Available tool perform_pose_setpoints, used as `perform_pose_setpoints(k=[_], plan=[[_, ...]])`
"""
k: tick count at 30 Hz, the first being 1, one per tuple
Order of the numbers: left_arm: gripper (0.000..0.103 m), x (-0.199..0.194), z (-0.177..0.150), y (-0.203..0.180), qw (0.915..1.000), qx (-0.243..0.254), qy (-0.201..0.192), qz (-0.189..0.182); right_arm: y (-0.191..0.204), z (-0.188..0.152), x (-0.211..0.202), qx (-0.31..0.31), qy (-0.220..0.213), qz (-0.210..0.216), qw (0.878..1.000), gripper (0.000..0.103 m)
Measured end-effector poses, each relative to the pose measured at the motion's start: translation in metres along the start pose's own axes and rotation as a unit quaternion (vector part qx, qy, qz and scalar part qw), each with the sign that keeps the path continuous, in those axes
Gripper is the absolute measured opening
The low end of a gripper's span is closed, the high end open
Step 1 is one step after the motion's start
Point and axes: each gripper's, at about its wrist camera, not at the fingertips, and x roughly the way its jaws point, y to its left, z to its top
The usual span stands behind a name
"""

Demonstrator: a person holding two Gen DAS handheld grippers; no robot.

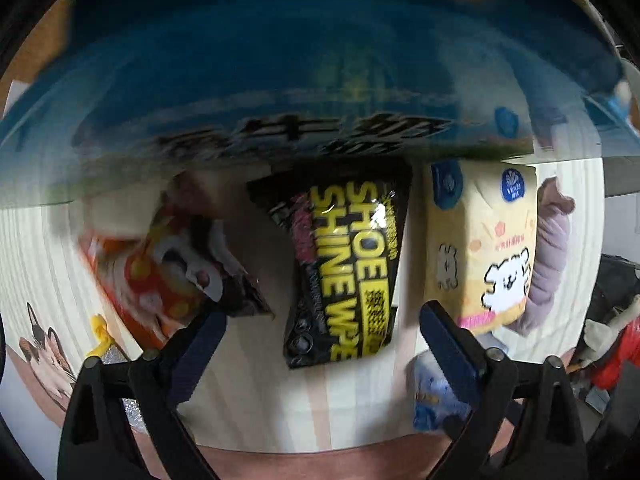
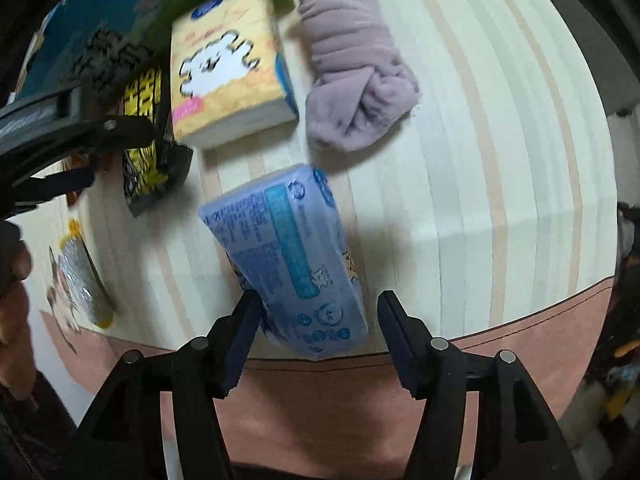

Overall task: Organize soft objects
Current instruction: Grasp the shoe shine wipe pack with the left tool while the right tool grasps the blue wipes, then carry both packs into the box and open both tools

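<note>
On the striped cloth, a black and yellow shoe shine wipes pack point(image 1: 348, 264) lies between the open jaws of my left gripper point(image 1: 322, 320). A yellow tissue pack with a white dog point(image 1: 482, 240) lies to its right, also seen in the right wrist view point(image 2: 226, 68). A rolled mauve fleece cloth point(image 2: 354, 80) lies beside it. An orange spotted packet point(image 1: 160, 276) lies to the left. My right gripper point(image 2: 318, 312) is open around the near end of a blue tissue pack point(image 2: 296, 256). The left gripper's body point(image 2: 76, 132) shows at the left.
A large blue box point(image 1: 280, 68) with black characters stands along the back of the table. A silver and yellow scrubber point(image 2: 82, 280) lies near the left edge. The table's front edge point(image 2: 520, 316) is close below the blue pack. Clutter sits off the right side point(image 1: 612, 344).
</note>
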Motion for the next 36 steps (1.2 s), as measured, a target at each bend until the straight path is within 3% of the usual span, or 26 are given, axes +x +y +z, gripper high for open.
perform_pose_setpoints(k=[3,5,8,10,16,21,26,30,31,32,36], plan=[[0.068,0.008,0.001,-0.013,0.9995,0.017,0.003,0.028,0.003,0.015,-0.004,0.001,0.001,0.007,1.000,0.065],[0.051,0.010,-0.001,-0.017,0.9997,0.017,0.002,0.020,0.014,0.026,0.000,-0.005,0.002,0.002,1.000,0.065],[0.048,0.009,-0.011,-0.018,0.9991,0.020,-0.006,0.036,0.024,0.031,0.009,-0.019,0.005,-0.015,1.000,0.064],[0.047,0.008,-0.022,-0.018,0.9991,0.018,-0.004,0.038,0.028,0.030,0.013,-0.027,0.012,-0.025,0.999,0.053],[0.047,0.013,-0.092,-0.013,0.9983,0.023,0.024,0.049,0.024,0.010,0.017,-0.041,0.040,-0.032,0.998,0.048],[0.049,0.027,-0.140,-0.007,0.9978,0.002,0.057,0.035,0.012,-0.013,0.017,-0.049,0.064,-0.031,0.996,0.048],[0.055,0.042,-0.143,-0.011,0.9978,-0.029,0.060,0.005,0.012,-0.021,0.018,-0.048,0.060,-0.038,0.996,0.054],[0.055,0.040,-0.129,-0.016,0.9985,-0.025,0.045,0.017,0.024,-0.022,0.027,-0.054,0.065,-0.048,0.995,0.056],[0.053,0.039,-0.126,-0.023,0.9985,-0.026,0.045,0.017,0.034,-0.023,0.033,-0.054,0.066,-0.049,0.995,0.056],[0.045,0.038,-0.126,-0.027,0.9986,-0.025,0.041,0.020,0.034,-0.023,0.033,-0.053,0.066,-0.050,0.995,0.056],[0.039,0.019,-0.135,-0.021,0.9991,-0.027,0.030,0.016,0.038,-0.028,0.033,-0.055,0.062,-0.045,0.996,0.040]])
